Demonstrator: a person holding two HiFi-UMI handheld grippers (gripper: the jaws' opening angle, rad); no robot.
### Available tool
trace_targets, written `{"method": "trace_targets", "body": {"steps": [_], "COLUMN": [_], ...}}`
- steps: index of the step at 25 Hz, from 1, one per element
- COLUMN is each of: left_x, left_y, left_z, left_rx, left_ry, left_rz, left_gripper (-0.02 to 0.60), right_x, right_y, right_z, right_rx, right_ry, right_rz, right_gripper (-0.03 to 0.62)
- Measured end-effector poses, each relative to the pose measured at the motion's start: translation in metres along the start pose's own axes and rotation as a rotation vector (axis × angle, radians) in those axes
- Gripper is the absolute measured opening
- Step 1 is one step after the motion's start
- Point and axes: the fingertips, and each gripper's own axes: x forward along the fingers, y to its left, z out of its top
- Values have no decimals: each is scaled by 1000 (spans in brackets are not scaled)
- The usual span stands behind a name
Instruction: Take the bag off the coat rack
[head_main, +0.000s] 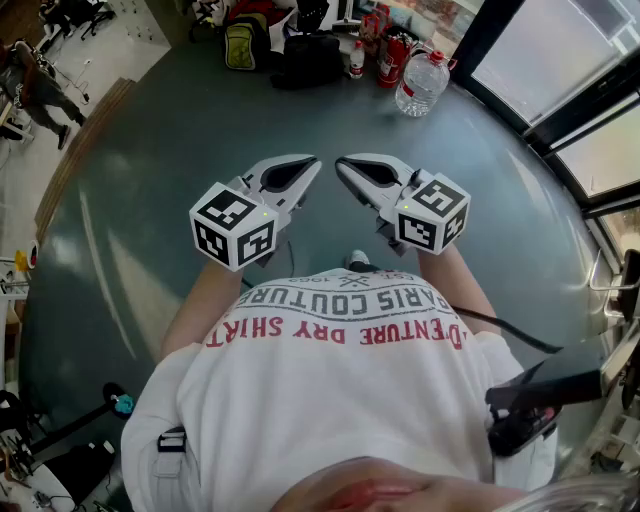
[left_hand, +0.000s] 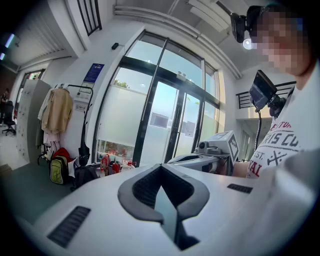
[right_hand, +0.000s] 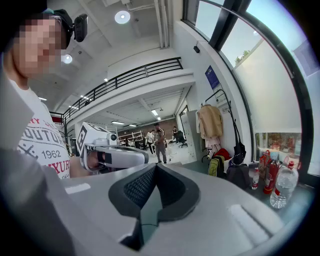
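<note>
A coat rack (left_hand: 75, 90) stands far off by the glass wall, with a beige coat (left_hand: 57, 111) on it and a slim black bag (left_hand: 84, 151) hanging from its right side. The right gripper view shows the same rack (right_hand: 216, 96), coat (right_hand: 210, 121) and black bag (right_hand: 239, 149). Both grippers are held close to the person's chest, well short of the rack. My left gripper (head_main: 314, 161) and right gripper (head_main: 340, 163) are shut and empty, with their tips pointed toward each other. Each one appears in the other's view: right gripper (left_hand: 172, 160), left gripper (right_hand: 147, 156).
On the floor below the rack lie a yellow-green backpack (head_main: 243, 42), a black bag (head_main: 310, 58), red fire extinguishers (head_main: 390, 55) and a large water bottle (head_main: 421, 83). Grey floor (head_main: 180, 180) stretches between me and them. People stand in the hall (right_hand: 159, 142) beyond.
</note>
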Motion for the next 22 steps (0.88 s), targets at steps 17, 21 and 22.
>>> {"method": "trace_targets", "body": {"steps": [17, 21, 22], "left_x": [4, 5, 6], "left_y": [2, -3, -3], "left_z": [-9, -9, -8], "left_rx": [-21, -22, -23], "left_ry": [18, 22, 22], "left_rz": [-5, -10, -12], "left_gripper": [2, 2, 2], "right_x": [0, -4, -4], "right_y": [-1, 2, 2], "right_z": [-6, -6, -5], "right_rx": [16, 21, 21], "right_ry": [-8, -8, -6], "right_rz": [6, 10, 10], "right_gripper": [2, 2, 3]}}
